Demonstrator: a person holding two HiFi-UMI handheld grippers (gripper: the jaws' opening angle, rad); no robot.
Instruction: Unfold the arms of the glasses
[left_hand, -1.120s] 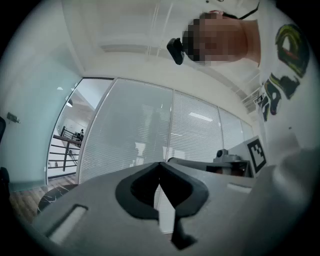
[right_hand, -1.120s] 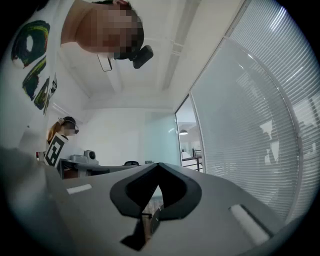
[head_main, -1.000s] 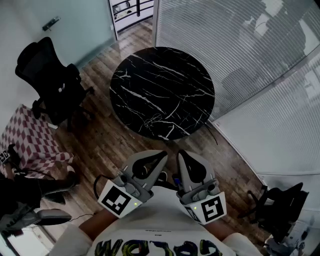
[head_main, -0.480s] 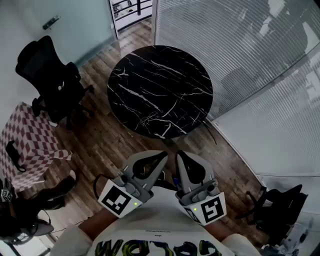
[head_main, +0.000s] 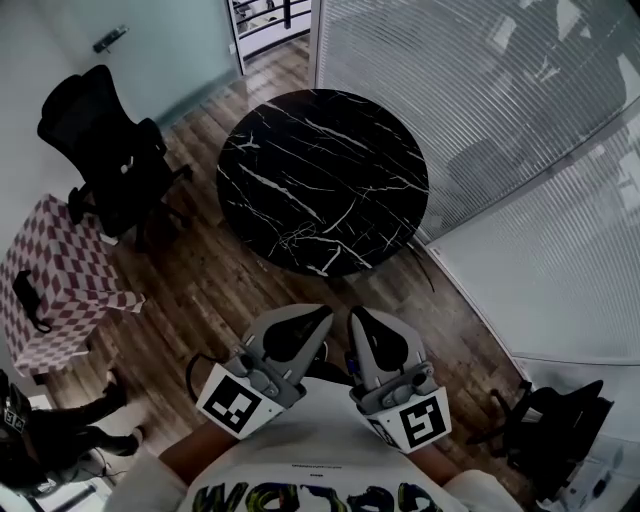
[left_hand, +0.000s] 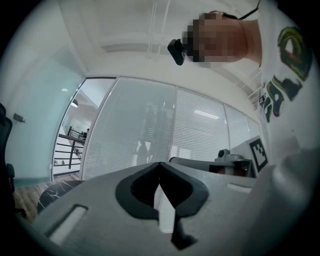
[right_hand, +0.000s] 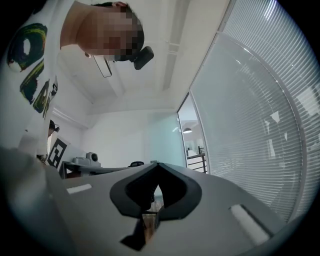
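Observation:
A round black marble table (head_main: 322, 180) stands ahead of me on the wooden floor. Near its front edge is a thin pale wiry shape (head_main: 293, 238); I cannot tell whether it is the glasses or a vein in the marble. Both grippers are held side by side close to my chest, over the floor and short of the table. My left gripper (head_main: 322, 314) is shut with nothing in it, its tips meeting (left_hand: 160, 164). My right gripper (head_main: 354, 314) is also shut and empty (right_hand: 157, 164). Both point level toward the glass wall.
A black office chair (head_main: 105, 150) stands left of the table. A chequered cloth-covered seat (head_main: 60, 285) is at the far left, with a person's legs (head_main: 60, 425) below it. Glass walls with blinds (head_main: 500, 110) run along the right. Another chair (head_main: 550, 430) is at the lower right.
Both grippers stay shut and side by side. The view has shifted slightly, and the person's legs at the lower left have drawn back toward the corner.

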